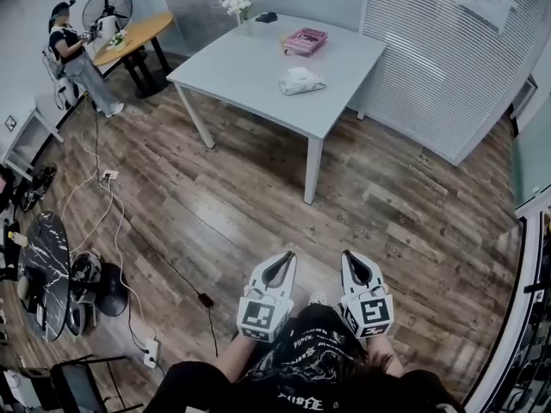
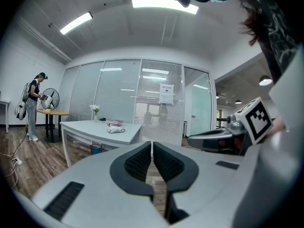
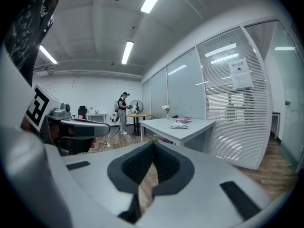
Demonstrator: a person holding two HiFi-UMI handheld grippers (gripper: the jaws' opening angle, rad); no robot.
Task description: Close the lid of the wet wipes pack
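The wet wipes pack (image 1: 301, 80) is a white packet lying on the white table (image 1: 250, 67) far ahead across the wooden floor; its lid is too small to make out. It also shows small in the left gripper view (image 2: 116, 129) and the right gripper view (image 3: 179, 126). My left gripper (image 1: 287, 257) and right gripper (image 1: 348, 256) are held side by side close to my body, well short of the table. Both are shut with nothing between the jaws, as their own views show (image 2: 152, 144) (image 3: 153, 144).
A pink pack (image 1: 305, 40) and a vase of white flowers (image 1: 238, 9) stand on the table too. At far left, a person (image 1: 73, 54) stands by a round wooden table (image 1: 133, 37) with a fan (image 1: 107, 9). Cables (image 1: 112, 222) cross the floor. Blinds (image 1: 448, 67) line the right wall.
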